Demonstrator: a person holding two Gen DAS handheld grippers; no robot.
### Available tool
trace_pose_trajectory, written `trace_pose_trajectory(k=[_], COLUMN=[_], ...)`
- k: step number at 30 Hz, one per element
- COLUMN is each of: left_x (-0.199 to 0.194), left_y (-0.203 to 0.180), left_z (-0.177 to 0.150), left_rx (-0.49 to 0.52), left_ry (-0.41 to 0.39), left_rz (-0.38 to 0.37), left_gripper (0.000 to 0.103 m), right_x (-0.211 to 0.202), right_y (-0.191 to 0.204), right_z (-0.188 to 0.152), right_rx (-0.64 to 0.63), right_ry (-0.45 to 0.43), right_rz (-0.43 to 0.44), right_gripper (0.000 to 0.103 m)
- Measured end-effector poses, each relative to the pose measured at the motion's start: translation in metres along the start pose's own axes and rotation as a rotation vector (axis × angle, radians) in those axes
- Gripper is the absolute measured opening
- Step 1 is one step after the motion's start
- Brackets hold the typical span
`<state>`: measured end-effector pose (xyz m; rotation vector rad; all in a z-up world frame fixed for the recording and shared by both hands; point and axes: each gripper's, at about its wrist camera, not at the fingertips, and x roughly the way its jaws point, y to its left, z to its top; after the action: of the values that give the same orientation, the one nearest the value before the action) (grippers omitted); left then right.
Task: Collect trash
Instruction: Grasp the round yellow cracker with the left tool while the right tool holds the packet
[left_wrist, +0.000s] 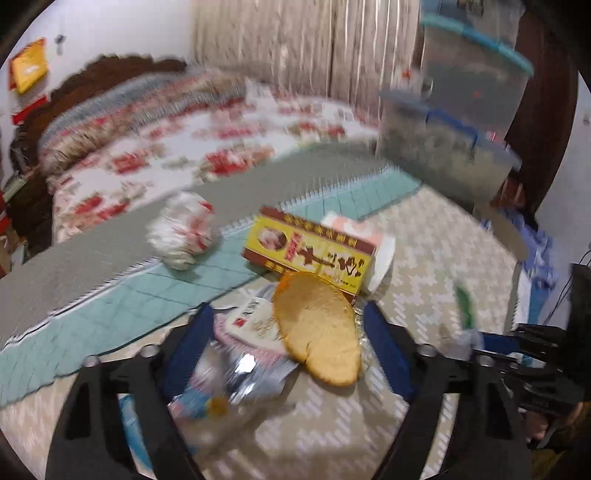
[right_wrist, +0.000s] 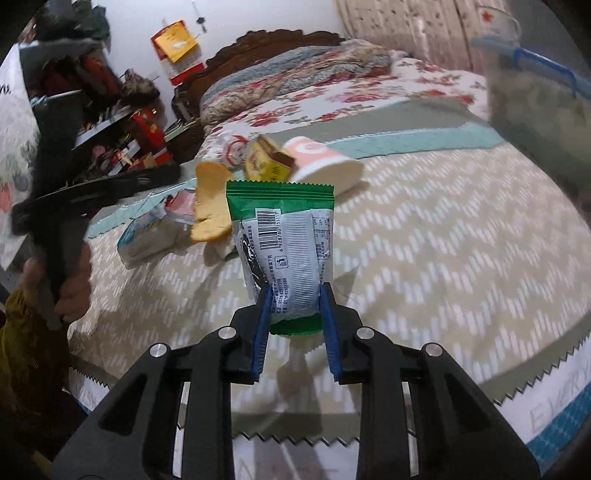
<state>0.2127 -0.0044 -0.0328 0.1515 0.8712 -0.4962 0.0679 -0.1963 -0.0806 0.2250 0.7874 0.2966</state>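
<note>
two blue-padded fingers of the right gripper (right_wrist: 295, 301) are pinching the lower end of a green and white crinkled plastic snack wrapper (right_wrist: 282, 243), holding it upright above the beige zigzag-patterned tablecloth (right_wrist: 443, 258). the grip is sitting low on a thin, slippery film, so the wrapper is likely at risk of sliding out or folding over if the hand is swinging fast.

the left gripper (left_wrist: 288, 332) is standing wide open, its fingers straddling a golden oval cracker (left_wrist: 317, 328) and a silvery foil packet (left_wrist: 236, 369) beneath it. the left view is smeared by motion, so whether the pads are touching anything is hard to judge. closing here could be crushing the cracker into crumbs, or catching only the foil and flipping the cracker off.

just beyond are lying a yellow and brown cardboard box (left_wrist: 310, 251), a tipped white and pink paper cup (right_wrist: 321, 162) and a crumpled white and red paper ball (left_wrist: 183, 230); a careless sweep could be knocking these away.
</note>
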Motion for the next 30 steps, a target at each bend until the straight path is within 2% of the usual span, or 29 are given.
trace_pose_trajectory(k=[2,5,6,12,19,22,30], left_x=[0.023,0.039,0.036,-0.013,-0.041,-0.032,0.015], left_y=[-0.002,0.000,0.001,-0.011,-0.059,-0.088,-0.153], left_z=[0.007,0.008,0.006,-0.003,-0.016,-0.018,-0.017], left_rx=[0.011,0.004,-0.010,-0.039,-0.047,-0.028,0.039], left_ry=[0.076,0.139,0.130,0.022,-0.009,0.018,0.107], left_rz=[-0.007,-0.018,-0.027,-0.032,-0.181,-0.243,-0.318], left_gripper=[0.052,0.011,0.007,0.004,0.004,0.004,0.004], right_x=[-0.005,-0.011,-0.013,-0.016,-0.031,-0.040,-0.058], right_y=[-0.006,-0.012,-0.014,-0.029,-0.054,-0.064,-0.094], right_z=[-0.001,-0.004,-0.005,-0.009,-0.015,-0.019,-0.031], right_rx=[0.014,0.028,0.032,0.068,0.126,0.154,0.227], right_ry=[-0.009,-0.023,-0.026,-0.027,-0.044,-0.060,-0.082], right_rz=[0.000,0.003,0.004,0.015,0.003,-0.011,-0.062], right_gripper=[0.028,0.029,0.029,0.029,0.028,0.029,0.028])
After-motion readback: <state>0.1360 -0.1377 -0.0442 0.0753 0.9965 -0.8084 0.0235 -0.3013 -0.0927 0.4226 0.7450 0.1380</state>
